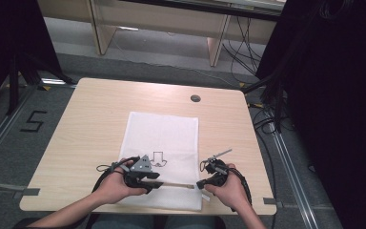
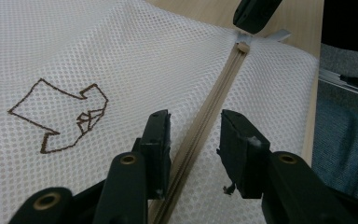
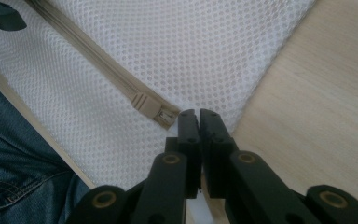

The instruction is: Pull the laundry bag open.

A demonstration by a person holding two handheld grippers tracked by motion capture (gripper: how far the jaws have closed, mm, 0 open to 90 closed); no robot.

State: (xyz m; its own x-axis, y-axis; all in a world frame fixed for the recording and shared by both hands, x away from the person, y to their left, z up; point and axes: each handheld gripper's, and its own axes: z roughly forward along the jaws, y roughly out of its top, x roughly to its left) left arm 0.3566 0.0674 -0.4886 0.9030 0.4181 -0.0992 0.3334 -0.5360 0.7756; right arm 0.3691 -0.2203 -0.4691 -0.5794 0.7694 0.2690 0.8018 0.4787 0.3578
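Note:
A white mesh bag (image 1: 164, 133) lies flat on the wooden table (image 1: 90, 124), with a brown shirt outline (image 2: 60, 116) stitched on it. A beige zipper (image 2: 214, 98) runs along the bag's near edge. My left gripper (image 2: 193, 135) is open, one jaw on each side of the zipper, low over the mesh. My right gripper (image 3: 198, 115) is shut at the bag's near right corner, pinching the mesh just past the zipper's slider (image 3: 147, 105). In the high view the left gripper (image 1: 152, 183) and right gripper (image 1: 201, 183) face each other along the zipper (image 1: 176, 185).
A round cable grommet (image 1: 195, 98) sits near the table's far edge. Bare wood lies on both sides of the bag. The person's jeans (image 3: 14, 168) are just below the near table edge. Black curtains and cables (image 1: 267, 114) stand to the right.

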